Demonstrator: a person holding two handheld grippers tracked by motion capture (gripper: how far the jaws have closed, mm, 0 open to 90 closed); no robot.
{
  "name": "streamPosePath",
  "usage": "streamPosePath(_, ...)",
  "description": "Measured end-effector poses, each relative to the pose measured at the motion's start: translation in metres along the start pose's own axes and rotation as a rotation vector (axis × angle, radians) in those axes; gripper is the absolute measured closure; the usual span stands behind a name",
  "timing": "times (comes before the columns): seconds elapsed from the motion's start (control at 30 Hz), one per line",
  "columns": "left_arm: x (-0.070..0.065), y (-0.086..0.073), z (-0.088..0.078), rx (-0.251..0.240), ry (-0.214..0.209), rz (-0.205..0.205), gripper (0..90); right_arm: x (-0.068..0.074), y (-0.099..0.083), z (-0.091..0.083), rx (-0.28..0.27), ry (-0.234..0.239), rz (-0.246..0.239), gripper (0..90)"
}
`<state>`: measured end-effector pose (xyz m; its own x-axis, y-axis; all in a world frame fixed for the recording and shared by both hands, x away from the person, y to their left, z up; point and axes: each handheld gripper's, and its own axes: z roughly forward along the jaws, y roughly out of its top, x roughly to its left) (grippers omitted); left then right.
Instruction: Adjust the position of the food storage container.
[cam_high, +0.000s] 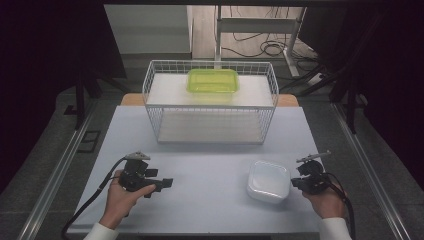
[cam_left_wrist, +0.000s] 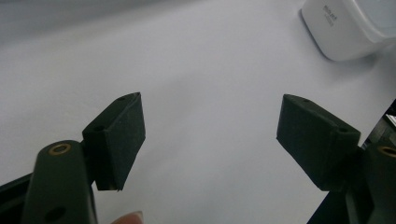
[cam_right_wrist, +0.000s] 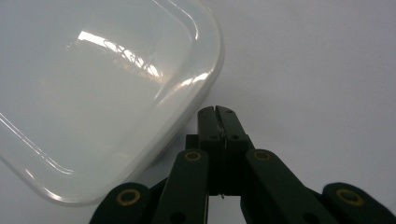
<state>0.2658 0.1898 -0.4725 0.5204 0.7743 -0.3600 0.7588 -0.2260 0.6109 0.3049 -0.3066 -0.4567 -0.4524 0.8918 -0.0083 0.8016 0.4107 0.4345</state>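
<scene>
a person stands at the near edge of a pale bench (cam_high: 200, 175), a set of tongs in each hand. the right tongs (cam_right_wrist: 218, 112) are pressed together with nothing between them, their tips just beside the right edge of a white lidded container (cam_high: 269, 180), which lies flat on the near right part of the bench. with the tips closed and low against its side, they look poised to nudge or steady it rather than lift it, though whether they touch it i cannot tell. the left tongs (cam_left_wrist: 210, 135) are spread wide over bare bench at the near left, well apart from the container, pointing right toward it as if waiting to take hold from the other side. farther off, in the middle, stands a white wire basket (cam_high: 210, 102) with a green container (cam_high: 213, 81) on its upper shelf, perhaps where the white one is bound.
</scene>
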Motion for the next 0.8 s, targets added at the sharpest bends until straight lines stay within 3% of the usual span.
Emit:
streamPosePath(0.17,0.000,-0.001,-0.001,0.000,0.007,0.001,22.6,0.005,0.003,0.004,0.021,-0.009,-0.008,89.4)
streamPosePath(0.33,-0.001,-0.001,0.000,0.004,-0.001,-0.005,22.6,0.014,0.009,0.007,0.009,-0.012,-0.022,89.4)
streamPosePath(0.43,-0.001,0.001,-0.001,-0.022,-0.043,-0.034,22.8,0.022,0.013,0.008,0.008,-0.009,-0.033,89.4)
streamPosePath(0.8,0.001,0.002,-0.001,-0.026,-0.018,-0.029,23.4,0.060,0.034,0.022,-0.007,0.036,-0.089,89.4)
